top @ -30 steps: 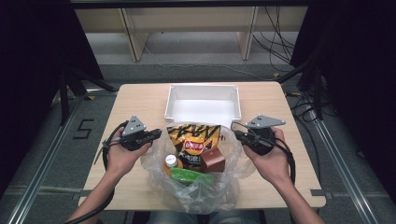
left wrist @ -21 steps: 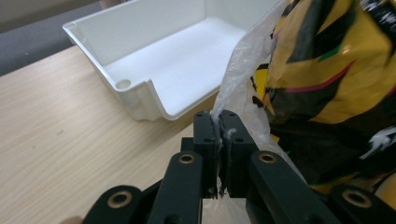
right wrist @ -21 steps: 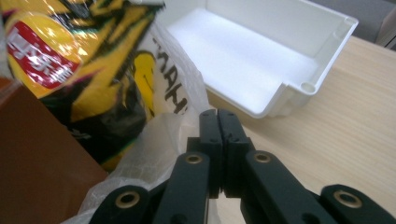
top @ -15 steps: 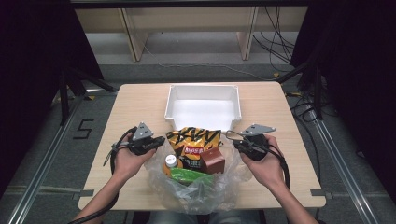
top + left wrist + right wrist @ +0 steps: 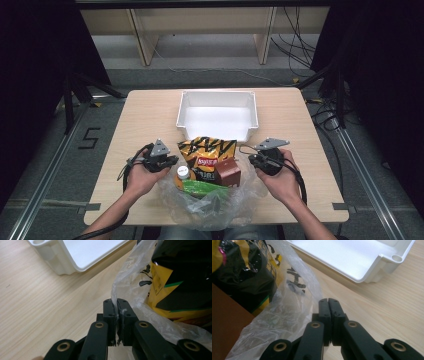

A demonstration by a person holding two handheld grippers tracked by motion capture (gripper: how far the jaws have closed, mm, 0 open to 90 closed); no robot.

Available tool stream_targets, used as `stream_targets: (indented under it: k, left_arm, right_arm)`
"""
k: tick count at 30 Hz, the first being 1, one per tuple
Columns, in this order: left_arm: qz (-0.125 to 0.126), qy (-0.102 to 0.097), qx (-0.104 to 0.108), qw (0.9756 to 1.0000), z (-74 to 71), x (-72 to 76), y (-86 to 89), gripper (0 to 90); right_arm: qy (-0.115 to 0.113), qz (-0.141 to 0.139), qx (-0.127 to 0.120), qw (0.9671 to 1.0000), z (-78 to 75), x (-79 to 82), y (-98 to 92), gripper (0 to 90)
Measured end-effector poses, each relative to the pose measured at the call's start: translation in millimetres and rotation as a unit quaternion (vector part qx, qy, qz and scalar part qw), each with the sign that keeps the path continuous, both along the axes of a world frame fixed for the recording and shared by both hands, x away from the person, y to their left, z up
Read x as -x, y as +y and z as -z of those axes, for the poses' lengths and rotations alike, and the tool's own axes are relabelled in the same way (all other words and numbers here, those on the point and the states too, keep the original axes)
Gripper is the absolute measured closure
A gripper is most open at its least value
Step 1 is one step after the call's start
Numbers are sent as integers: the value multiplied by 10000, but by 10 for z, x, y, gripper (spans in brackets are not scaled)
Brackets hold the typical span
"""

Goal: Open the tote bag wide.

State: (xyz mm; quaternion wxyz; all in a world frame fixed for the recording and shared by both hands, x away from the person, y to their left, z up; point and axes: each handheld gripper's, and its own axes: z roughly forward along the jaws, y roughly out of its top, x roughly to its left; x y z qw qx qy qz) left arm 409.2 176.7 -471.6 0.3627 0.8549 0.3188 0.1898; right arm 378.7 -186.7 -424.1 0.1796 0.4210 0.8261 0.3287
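Observation:
A clear plastic bag (image 5: 210, 212) lies at the table's front middle. It holds a black-and-yellow chip bag (image 5: 207, 150), a brown box (image 5: 228, 172), a green pack (image 5: 200, 187) and a white-capped bottle (image 5: 183, 171). My left gripper (image 5: 172, 161) is at the bag's left edge. In the left gripper view it (image 5: 116, 302) is shut with the bag's film (image 5: 130, 277) pinched between the jaws. My right gripper (image 5: 252, 159) is at the bag's right edge. There it (image 5: 328, 301) is pressed shut where the film (image 5: 294, 277) meets its tips.
A white empty tray (image 5: 180, 112) stands behind the bag at the table's middle back; its corner (image 5: 57, 262) and its rim (image 5: 372, 275) lie close ahead of each gripper. Bare wooden tabletop (image 5: 135, 125) lies left and right of it.
Both hands have come down towards the table and slightly inwards with the bag's edges. The bag and its contents now sit lower and flatter on the table.

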Motion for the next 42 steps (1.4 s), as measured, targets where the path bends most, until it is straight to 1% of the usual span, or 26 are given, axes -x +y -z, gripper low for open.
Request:
stream_targets:
  k: [4,5,6,9,10,12,13,14,15,17,18,19,21,22,24,26,29,30,33,34,35,36,38,39,40,42]
  left_arm:
    - [-22,97,-59,9999,26,-2,3,843]
    - [2,121,-112,9999,34,-2,10,839]
    - [-11,133,-77,9999,35,3,11,834]
    - [5,42,-53,10000,16,1,29,818]
    - [-108,88,84,9999,8,18,26,806]
    - [-204,70,248,9995,-44,33,55,771]
    - [-352,37,443,9984,-64,47,55,740]
    - [-377,-83,499,9980,-131,58,109,674]
    - [-377,-83,499,9980,-131,58,109,645]
    - [-626,-245,934,9934,-248,123,188,573]
    - [-626,-245,934,9934,-248,123,188,551]
    - [-663,-380,973,9923,-309,154,241,551]
    - [-747,-557,1156,9889,-421,234,346,513]
    - [-758,-631,1219,9876,-456,264,382,503]
    - [-771,-697,1247,9867,-494,303,415,480]
    - [-646,-934,1257,9855,-615,422,514,456]
    - [-613,-1002,1300,9845,-668,482,558,435]
    - [-655,-1024,1403,9826,-725,540,608,426]
    - [-746,-1055,1435,9812,-785,594,655,416]
    - [-765,-1068,1450,9807,-812,622,676,418]
    - [-603,-1113,1458,9812,-853,677,693,423]
    - [-603,-1113,1458,9812,-853,677,693,422]
    - [-158,-1084,1316,9852,-877,774,652,422]
    - [41,-1033,1315,9859,-871,819,623,421]
    - [332,-835,1225,9884,-855,900,571,383]
    - [472,-757,1219,9885,-841,939,545,357]
  right_arm:
    - [101,40,-31,9999,49,-18,-14,897]
    - [11,6,-14,10000,79,-30,-22,895]
    - [155,39,-36,9999,74,-21,-21,893]
    - [179,61,-77,9998,79,-15,-19,885]
    - [70,-14,-6,10000,85,-24,-32,880]
    - [50,24,-76,10000,65,-8,-25,863]
    - [46,19,-100,9999,38,2,-24,852]
    - [40,68,-175,9998,-10,27,-22,819]
    - [40,68,-175,9998,-10,27,-22,819]
    - [-225,8,-192,9996,-60,39,-42,770]
    - [-225,8,-192,9996,-60,39,-42,770]
    - [-76,197,-391,9990,-93,85,-15,748]
    - [-377,59,-345,9987,-152,96,-62,711]
    - [-399,38,-309,9987,-163,100,-70,702]
    - [-421,111,-362,9984,-213,130,-78,678]
    - [-657,81,-400,9970,-231,140,-92,658]
    - [-526,137,-437,9976,-286,179,-95,646]
    - [-741,31,-421,9964,-294,176,-114,639]
    - [-642,5,-425,9970,-325,202,-112,634]
    - [-749,7,-485,9960,-313,204,-101,633]
    - [-639,56,-543,9965,-332,228,-95,632]
    - [-696,13,-532,9962,-332,236,-100,630]
    - [-672,31,-565,9961,-347,254,-103,629]
    - [-569,85,-689,9960,-358,291,-91,628]
    - [-684,-46,-595,9959,-378,305,-119,625]
    - [-648,-34,-645,9958,-385,318,-114,624]
